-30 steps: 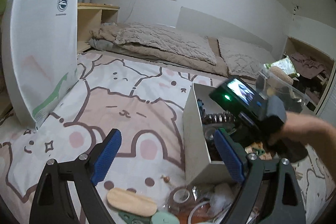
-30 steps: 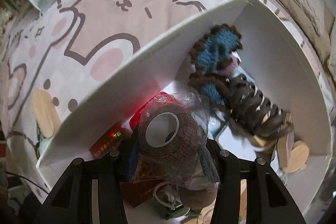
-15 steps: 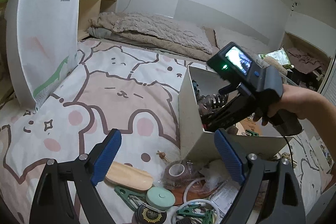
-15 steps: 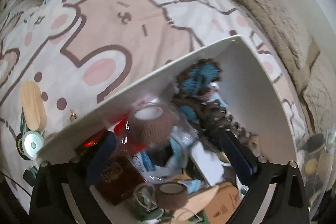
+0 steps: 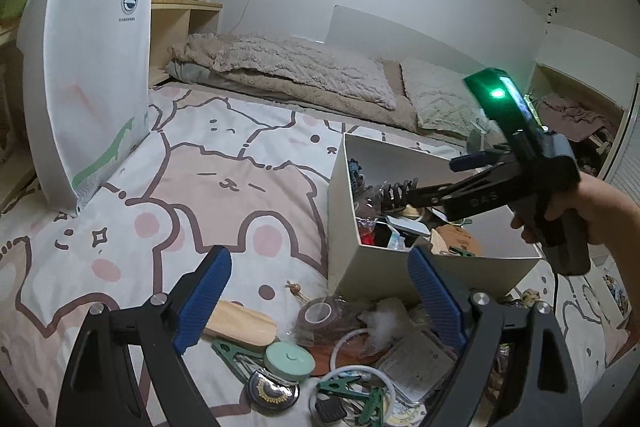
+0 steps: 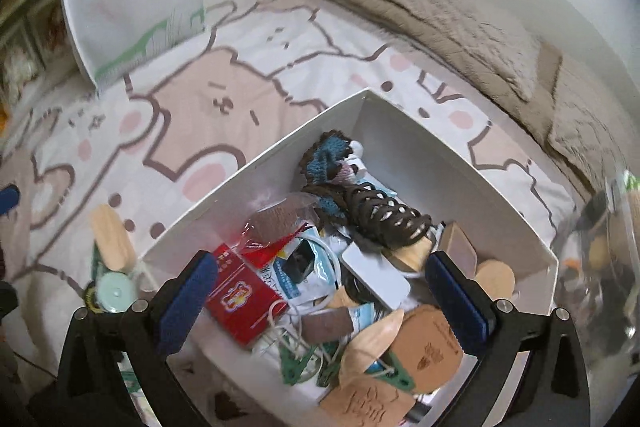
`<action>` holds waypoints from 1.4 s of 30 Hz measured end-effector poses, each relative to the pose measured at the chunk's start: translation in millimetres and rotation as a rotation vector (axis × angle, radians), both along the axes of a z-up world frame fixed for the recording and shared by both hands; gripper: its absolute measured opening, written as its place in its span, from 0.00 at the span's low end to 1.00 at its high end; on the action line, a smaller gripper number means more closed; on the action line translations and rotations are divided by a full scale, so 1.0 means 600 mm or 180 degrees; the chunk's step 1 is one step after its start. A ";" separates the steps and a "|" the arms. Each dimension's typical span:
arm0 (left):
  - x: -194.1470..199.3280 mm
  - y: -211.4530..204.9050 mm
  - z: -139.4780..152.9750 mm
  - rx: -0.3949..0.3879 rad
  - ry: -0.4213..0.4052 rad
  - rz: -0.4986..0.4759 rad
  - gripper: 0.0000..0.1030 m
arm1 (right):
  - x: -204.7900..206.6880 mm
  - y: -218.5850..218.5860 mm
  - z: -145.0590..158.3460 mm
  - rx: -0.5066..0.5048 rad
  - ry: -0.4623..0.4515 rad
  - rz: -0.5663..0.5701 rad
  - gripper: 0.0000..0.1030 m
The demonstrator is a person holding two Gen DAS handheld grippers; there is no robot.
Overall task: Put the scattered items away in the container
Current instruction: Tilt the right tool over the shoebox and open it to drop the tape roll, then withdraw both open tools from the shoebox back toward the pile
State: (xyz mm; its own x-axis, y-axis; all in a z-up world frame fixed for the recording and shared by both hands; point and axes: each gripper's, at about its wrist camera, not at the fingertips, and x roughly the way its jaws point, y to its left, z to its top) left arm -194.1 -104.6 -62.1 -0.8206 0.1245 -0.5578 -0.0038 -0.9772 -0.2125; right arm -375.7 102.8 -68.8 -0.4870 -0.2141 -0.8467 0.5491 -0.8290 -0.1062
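1. We saw the bed (image 5: 224, 183) carrying the white box (image 6: 404, 163), already crowded with a red packet (image 6: 240, 297), a wrapped brown roll (image 6: 280, 223) and a crocheted piece.
2. Our right gripper (image 6: 332, 291) hung above it, fingers just opened wide, nothing between them (the drop looked finished).
3. Our left gripper (image 5: 320, 295), fingers spread and empty, faced the pile beside the box; next probably the taped roll (image 5: 320, 315) or wooden piece (image 5: 240, 323).

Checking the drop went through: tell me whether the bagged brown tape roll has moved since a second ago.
Yes. The bagged tape roll left the right gripper, whose jaws have just been opening with nothing between them, and lies inside the white box against its left wall.
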 end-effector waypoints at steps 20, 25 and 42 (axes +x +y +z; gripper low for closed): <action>0.049 0.054 0.060 -0.0162 0.0175 -0.0182 0.88 | 0.190 0.123 0.112 -0.0790 0.0677 -0.0438 1.00; 0.065 0.069 0.078 -0.0209 0.0226 -0.0192 0.97 | 0.242 0.143 0.123 -0.0846 0.0776 -0.0441 1.00; 0.130 0.121 0.124 -0.0239 0.0413 -0.0396 1.00 | 0.406 0.220 0.148 -0.1014 0.1252 -0.0685 1.00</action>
